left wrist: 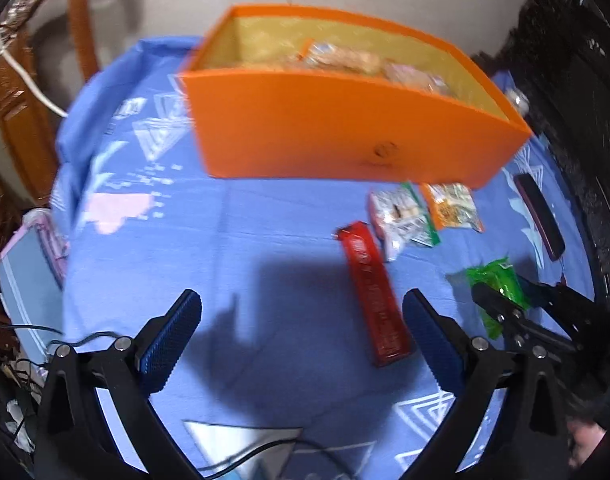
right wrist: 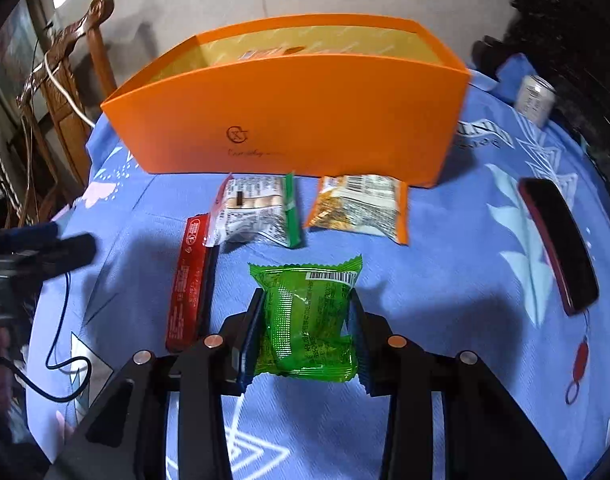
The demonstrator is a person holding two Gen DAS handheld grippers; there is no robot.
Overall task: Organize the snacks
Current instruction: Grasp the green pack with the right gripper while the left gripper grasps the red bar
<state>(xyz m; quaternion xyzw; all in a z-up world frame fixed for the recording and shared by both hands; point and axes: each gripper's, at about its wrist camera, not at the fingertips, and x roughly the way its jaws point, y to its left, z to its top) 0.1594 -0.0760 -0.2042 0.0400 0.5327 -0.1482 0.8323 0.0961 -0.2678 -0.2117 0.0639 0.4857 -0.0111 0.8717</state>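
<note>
Green snack packet (right wrist: 309,320) on the blue cloth (right wrist: 445,280), clamped at both sides by the right gripper (right wrist: 307,338); it should lift straight, clearing the red bar (right wrist: 187,284), toward the orange box (right wrist: 289,120). Left gripper (left wrist: 301,336) spread wide, empty.

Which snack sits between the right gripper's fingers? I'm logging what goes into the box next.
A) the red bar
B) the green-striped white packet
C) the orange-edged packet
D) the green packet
D: in the right wrist view the green packet sits between the right gripper pads, which press its sides, while the red bar lies on the cloth beside it.
</note>
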